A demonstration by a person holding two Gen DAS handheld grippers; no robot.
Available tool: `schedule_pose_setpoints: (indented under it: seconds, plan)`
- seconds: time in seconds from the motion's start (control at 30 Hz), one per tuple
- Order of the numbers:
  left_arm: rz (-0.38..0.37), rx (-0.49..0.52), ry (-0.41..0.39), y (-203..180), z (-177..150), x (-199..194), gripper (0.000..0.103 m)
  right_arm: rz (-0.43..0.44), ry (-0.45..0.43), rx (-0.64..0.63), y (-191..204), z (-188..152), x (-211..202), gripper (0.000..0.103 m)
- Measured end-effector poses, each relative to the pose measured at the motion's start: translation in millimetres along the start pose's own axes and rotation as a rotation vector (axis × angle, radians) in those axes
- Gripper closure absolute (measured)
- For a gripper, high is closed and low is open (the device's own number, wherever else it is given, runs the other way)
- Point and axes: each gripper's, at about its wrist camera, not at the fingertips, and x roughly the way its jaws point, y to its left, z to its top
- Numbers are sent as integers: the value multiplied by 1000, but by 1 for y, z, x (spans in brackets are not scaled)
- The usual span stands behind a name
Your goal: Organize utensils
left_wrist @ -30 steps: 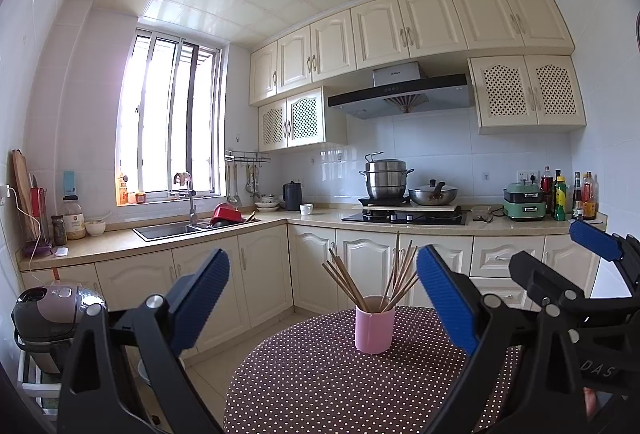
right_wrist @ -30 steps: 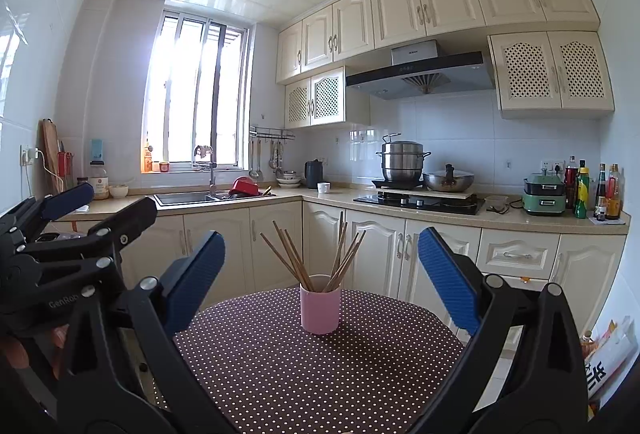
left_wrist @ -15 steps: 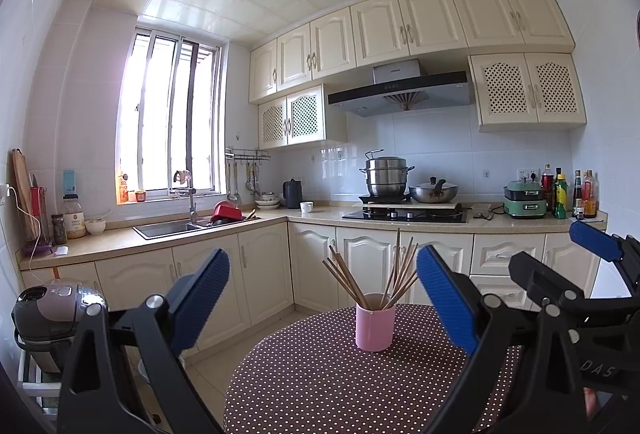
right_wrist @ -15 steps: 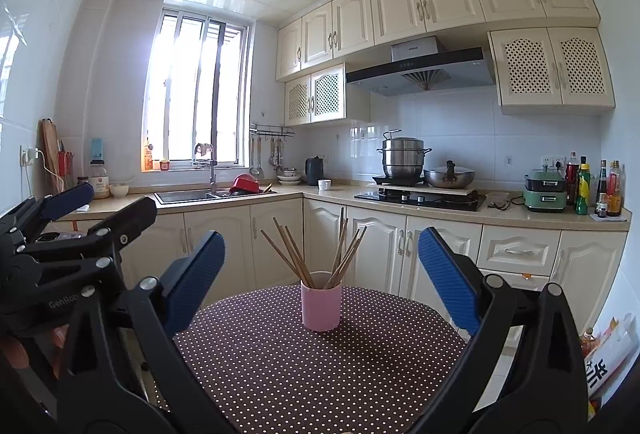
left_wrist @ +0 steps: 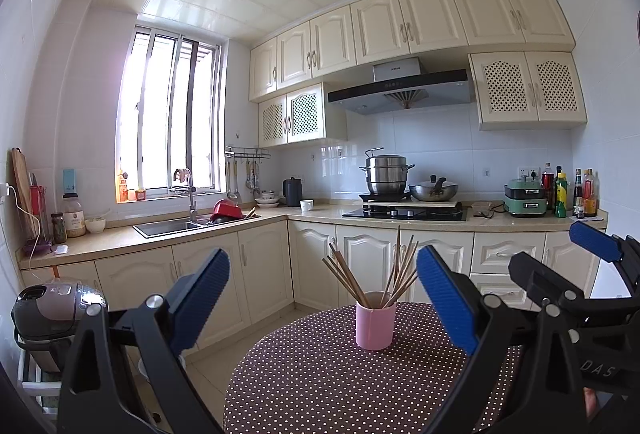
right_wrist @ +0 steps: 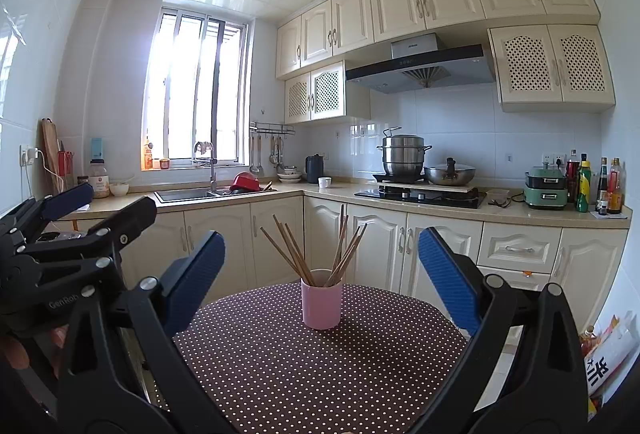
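Note:
A pink cup [left_wrist: 375, 326] stands upright on the round table with the brown dotted cloth [left_wrist: 320, 386]; several wooden chopsticks [left_wrist: 348, 276] stand fanned out in it. The cup also shows in the right wrist view [right_wrist: 321, 304] with the chopsticks [right_wrist: 290, 250]. My left gripper [left_wrist: 322, 298] is open and empty, held above the table short of the cup. My right gripper [right_wrist: 320, 278] is open and empty, likewise short of the cup. Each gripper shows at the edge of the other's view, the right [left_wrist: 592, 246] and the left [right_wrist: 64, 196].
Kitchen cabinets and a counter with a sink [left_wrist: 168, 227], a stove with pots [left_wrist: 404, 212] and bottles [left_wrist: 560, 194] run along the far walls. A rice cooker [left_wrist: 48, 314] sits on a rack at the left. Tiled floor lies between table and cabinets.

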Motion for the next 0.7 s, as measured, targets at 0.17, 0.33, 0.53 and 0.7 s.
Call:
schedule_pose_setpoints:
  seconds: [0.17,0.33,0.53,0.7]
  plan:
    - [0,0,0,-1,1,0,10,0,0,0,0,0,0,8]
    - [1,0,4,0,-2,1,10,-1,5,0,0,0,2,8]
    - [0,0,7,1,-3,4,10,-1,10,2,1,-1,4,8]
    - [2,0,15,2,-7,7,10,-1,17,3,3,-3,5,8]
